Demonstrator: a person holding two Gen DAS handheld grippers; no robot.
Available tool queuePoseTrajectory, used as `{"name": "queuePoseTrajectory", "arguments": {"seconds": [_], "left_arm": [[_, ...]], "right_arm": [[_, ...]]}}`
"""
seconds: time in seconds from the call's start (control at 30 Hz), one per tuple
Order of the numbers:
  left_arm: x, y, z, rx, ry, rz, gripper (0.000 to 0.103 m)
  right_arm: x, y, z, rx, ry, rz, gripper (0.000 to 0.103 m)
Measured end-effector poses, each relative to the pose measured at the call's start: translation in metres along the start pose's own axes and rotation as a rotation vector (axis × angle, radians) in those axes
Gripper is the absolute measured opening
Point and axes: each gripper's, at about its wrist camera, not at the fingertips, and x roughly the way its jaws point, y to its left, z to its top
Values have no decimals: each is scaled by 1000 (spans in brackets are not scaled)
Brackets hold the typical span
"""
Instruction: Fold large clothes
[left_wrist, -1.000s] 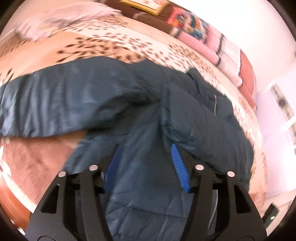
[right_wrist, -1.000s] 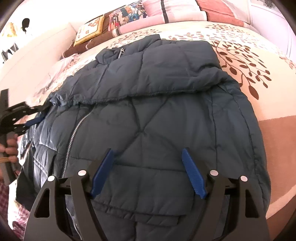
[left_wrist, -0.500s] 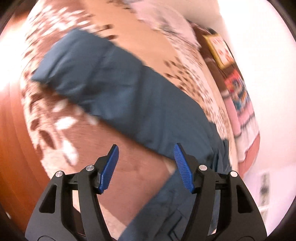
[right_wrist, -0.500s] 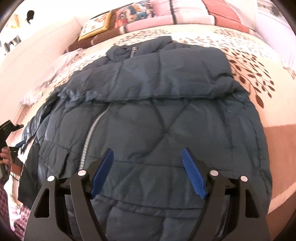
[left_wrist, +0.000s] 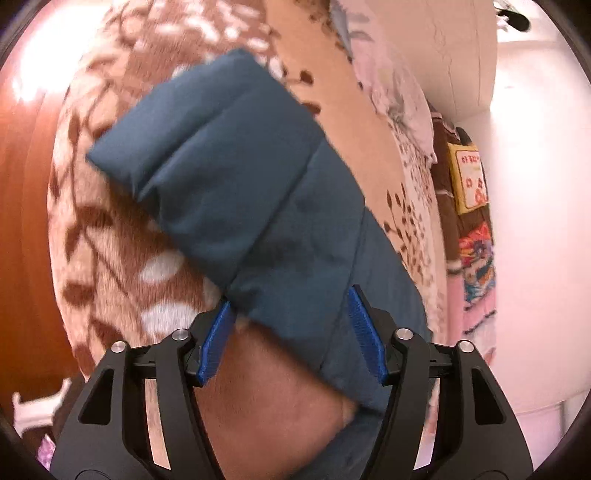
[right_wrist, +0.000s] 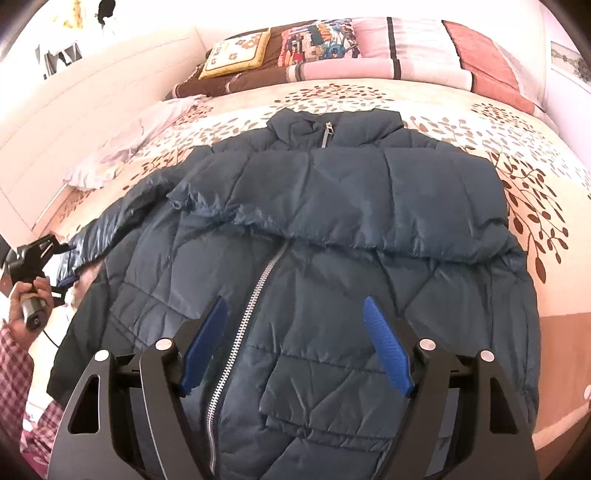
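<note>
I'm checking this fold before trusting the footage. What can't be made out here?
- Jacket hem: right wrist view, cut off by the bottom edge and hidden behind the right gripper.
- Sleeve grip: left wrist view, motion blur; whether the open left gripper touches it is unclear.
- Sleeve's shoulder end: left wrist view, hidden behind the gripper body.
- Left gripper in the right wrist view: too small to read.

jacket (right_wrist: 332, 229) hem cut off below, sleeve (left_wrist: 236, 192) edges motion-blurred, bedspread (left_wrist: 110, 240) smeared
</note>
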Motion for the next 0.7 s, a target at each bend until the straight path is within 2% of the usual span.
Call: {"name": "queuePoseTrajectory", "arguments": {"seconds": [0.03,0.07,0.1,0.13,0.2,0.27,0.33,0.43,0.6,0.7], "left_arm": [[-1,-2,1,23,-19,21,30],[1,-9,2,68,-41,68,18],[2,-11,5,90,-52,88,9],[1,-12,8,109,-65,94,6],[-6,-18,12,147,-96,96,4],[-20,-38,12,229,-149,74,4],[-40,-69,9,345,-212,24,4],[-69,-112,-5,490,-261,-66,3],[-120,-199,-71,821,-291,-281,3],[-135,-240,-124,1004,-239,-410,3]], "right_arm": [[1,-2,1,7,1,-2,75],[1,-3,1,14,2,-4,75],[1,-6,1,26,3,-3,75],[1,-10,1,42,3,0,75],[0,-16,1,63,0,1,75],[-2,-21,0,76,-5,-3,75],[-6,-29,1,89,-16,-8,75],[-11,-43,1,123,-40,-13,75],[-22,-68,-2,188,-73,-13,75],[-28,-82,-5,219,-88,-17,75]]}}
